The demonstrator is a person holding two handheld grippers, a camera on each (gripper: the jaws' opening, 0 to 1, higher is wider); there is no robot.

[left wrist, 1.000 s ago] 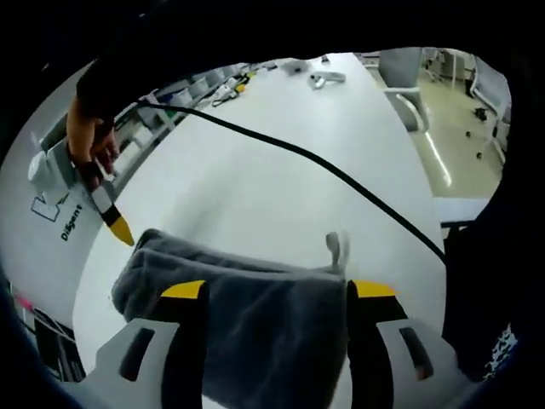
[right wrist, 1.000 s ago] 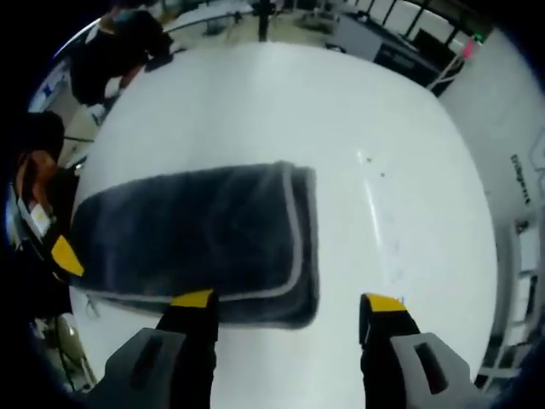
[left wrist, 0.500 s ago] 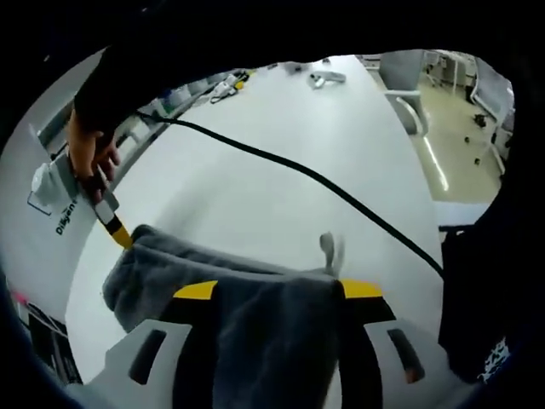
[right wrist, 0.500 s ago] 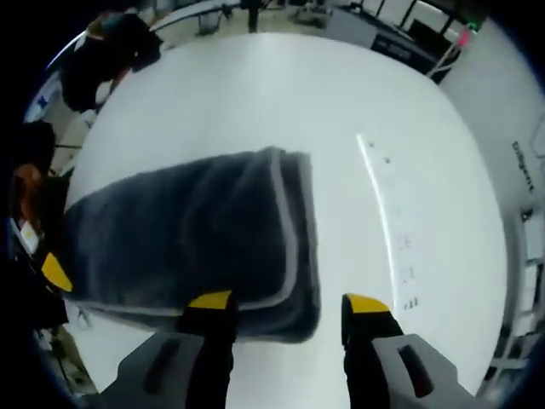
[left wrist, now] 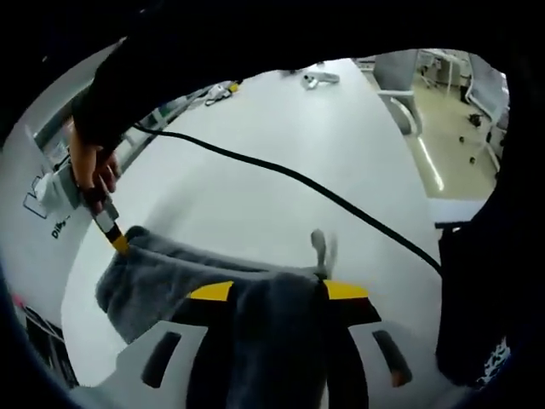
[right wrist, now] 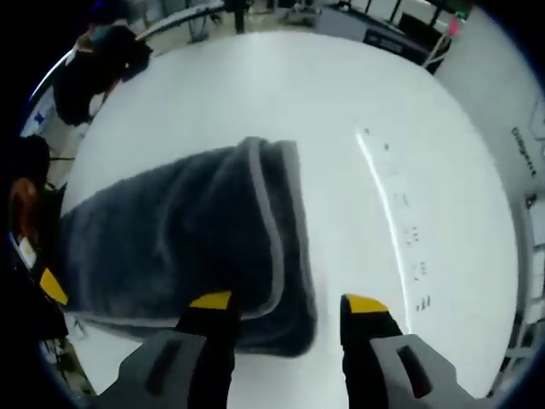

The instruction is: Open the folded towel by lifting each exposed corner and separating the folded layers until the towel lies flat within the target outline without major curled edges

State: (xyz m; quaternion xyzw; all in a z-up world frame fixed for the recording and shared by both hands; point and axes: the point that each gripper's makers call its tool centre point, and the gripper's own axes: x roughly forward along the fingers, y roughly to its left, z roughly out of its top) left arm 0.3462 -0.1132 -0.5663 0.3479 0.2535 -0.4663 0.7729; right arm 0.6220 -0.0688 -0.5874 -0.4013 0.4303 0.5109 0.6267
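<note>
The folded grey towel (right wrist: 179,247) lies on the white desk (right wrist: 358,111), soft and limp. The left claw (left wrist: 268,291) is gripping its near edge. The right claw (right wrist: 285,302) is open over a corner; the pale hem there seems the best hold.

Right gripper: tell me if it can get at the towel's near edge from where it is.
Probably yes. The right gripper is open with the towel edge lying just ahead of its jaws, partly between them, and bare table around; nothing blocks it.
</note>
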